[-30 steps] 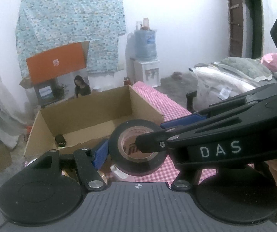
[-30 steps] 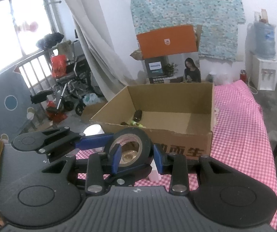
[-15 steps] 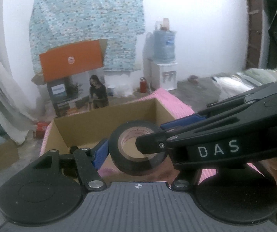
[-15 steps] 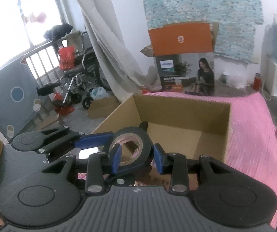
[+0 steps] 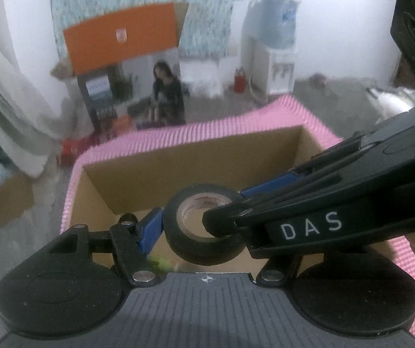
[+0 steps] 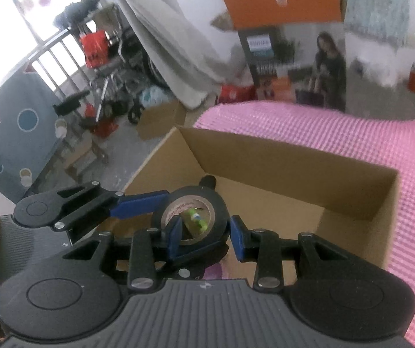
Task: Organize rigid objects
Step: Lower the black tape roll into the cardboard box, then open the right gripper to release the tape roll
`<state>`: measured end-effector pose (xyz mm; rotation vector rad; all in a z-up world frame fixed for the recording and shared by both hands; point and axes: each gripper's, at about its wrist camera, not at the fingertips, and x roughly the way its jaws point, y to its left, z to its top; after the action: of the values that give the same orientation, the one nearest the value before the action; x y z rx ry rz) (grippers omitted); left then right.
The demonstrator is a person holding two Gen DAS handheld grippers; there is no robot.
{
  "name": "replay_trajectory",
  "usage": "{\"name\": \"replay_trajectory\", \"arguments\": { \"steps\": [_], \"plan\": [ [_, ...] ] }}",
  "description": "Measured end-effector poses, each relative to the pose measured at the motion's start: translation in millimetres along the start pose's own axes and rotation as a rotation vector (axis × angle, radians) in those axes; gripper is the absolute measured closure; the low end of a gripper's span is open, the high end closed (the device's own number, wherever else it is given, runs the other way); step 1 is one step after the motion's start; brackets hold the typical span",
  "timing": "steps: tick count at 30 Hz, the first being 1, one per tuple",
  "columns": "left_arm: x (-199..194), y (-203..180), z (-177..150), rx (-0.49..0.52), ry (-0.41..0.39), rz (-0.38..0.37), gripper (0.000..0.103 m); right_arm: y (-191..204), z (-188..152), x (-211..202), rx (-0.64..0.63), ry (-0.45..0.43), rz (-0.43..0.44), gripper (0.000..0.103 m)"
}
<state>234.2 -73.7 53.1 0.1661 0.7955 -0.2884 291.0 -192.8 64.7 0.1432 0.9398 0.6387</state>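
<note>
A black tape roll [image 5: 204, 226] hangs in the air just above the open cardboard box [image 5: 196, 156], held from two sides at once. The right gripper [image 6: 204, 233] pinches one wall of the ring, one blue finger [image 6: 175, 235] inside the hole and the other [image 6: 238, 240] outside, its jaws narrow. The left gripper [image 5: 198, 223] spans the whole roll across its width, its blue fingers on either side of it and its jaws standing about halfway; in the left wrist view the far finger is covered by the right gripper's black arm marked DAS.

Through the ring, in the right wrist view, a small green object [image 6: 196, 220] shows on the box floor, too blurred to name, and a dark round cap [image 6: 209, 180] peeks over the roll's top edge.

The box sits on a pink checked tablecloth [image 6: 338, 133], its walls upright and its top open, with bare floor to the right inside. The cloth runs wide and bare to the right of the box; on the left the box reaches the table's edge.

Beyond are a grey floor, a white wall, an orange-topped carton [image 5: 120, 37], a water dispenser [image 5: 274, 58], a pale curtain [image 6: 172, 37] and a window railing [image 6: 54, 49], all smeared by blur.
</note>
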Motion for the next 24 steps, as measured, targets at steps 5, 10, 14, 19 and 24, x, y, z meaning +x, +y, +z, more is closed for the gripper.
{"name": "replay_trajectory", "arguments": {
  "steps": [5,10,14,19,24],
  "plan": [
    [40.4,19.2,10.3,-0.020,0.108,-0.009,0.036,-20.4,20.9,45.4,0.052,0.095,0.014,0.064],
    [70.7,28.3,17.2,-0.018,0.190,-0.009,0.036,-39.2,30.8,78.7,0.094,0.163,0.025,0.064],
    [90.2,32.9,21.5,-0.005,0.240,0.003,0.036,-51.8,37.4,97.8,0.123,0.195,0.033,0.064],
    [105.5,36.2,25.2,-0.002,0.267,0.030,0.031,-62.3,40.2,117.4,0.155,0.208,0.039,0.063],
    [103.2,36.2,25.4,0.003,0.267,0.041,0.025,-67.1,39.0,125.4,0.177,0.212,0.037,0.063]
  ]
}}
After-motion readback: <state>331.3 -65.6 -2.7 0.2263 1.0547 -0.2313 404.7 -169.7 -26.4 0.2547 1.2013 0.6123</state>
